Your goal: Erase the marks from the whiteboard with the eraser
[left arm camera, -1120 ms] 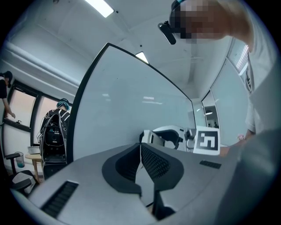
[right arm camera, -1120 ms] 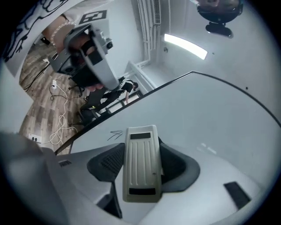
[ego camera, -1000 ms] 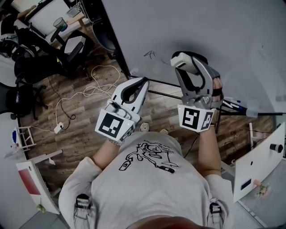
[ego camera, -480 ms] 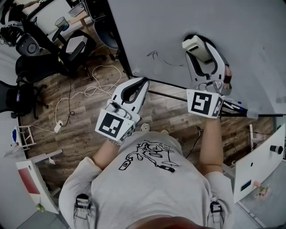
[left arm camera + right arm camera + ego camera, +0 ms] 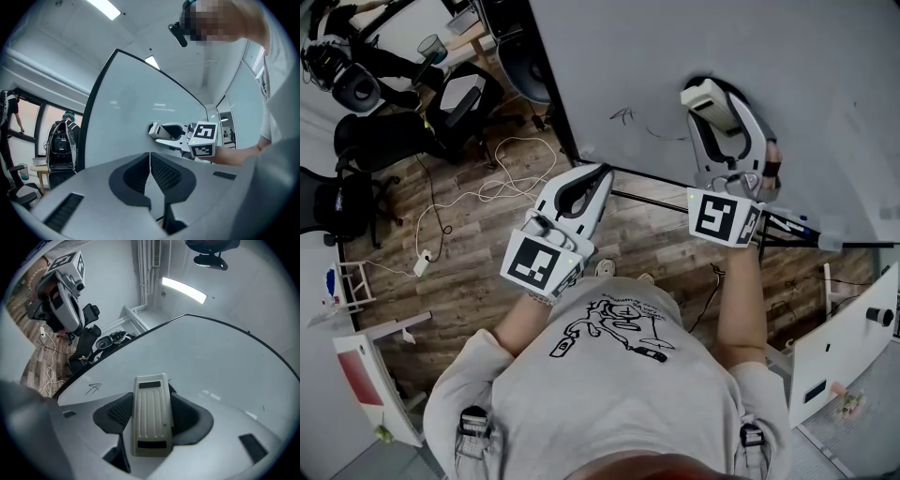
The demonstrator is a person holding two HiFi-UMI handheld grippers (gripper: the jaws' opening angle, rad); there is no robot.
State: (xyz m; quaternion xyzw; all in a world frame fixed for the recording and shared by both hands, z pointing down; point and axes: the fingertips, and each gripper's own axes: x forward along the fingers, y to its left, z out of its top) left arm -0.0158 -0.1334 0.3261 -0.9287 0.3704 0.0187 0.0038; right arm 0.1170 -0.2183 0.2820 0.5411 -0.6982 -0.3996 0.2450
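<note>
The right gripper [image 5: 151, 404] clamped the ribbed beige plastic eraser [image 5: 150, 427] by its long sides, at the grey whiteboard [image 5: 675, 47] near the black scribbled marks [image 5: 622, 115]. Judged light, rigid and secure. The left gripper [image 5: 150, 164] was closed, empty.

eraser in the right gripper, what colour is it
Pale beige-grey with dark end patches; the eraser shows best in the right gripper view.

1. The whiteboard [image 5: 225, 362] is seen as smooth and glossy, with lamp reflections carried on it.
2. The eraser [image 5: 150, 420] is shown as matt, off-white, ribbed plastic.
3. The left gripper [image 5: 150, 157] and right gripper [image 5: 151, 399] are shelled in smooth matt grey plastic; their pads [image 5: 165, 172] are black and finely textured.
4. The floor [image 5: 469, 272] is laid in wood-grain planks.
</note>
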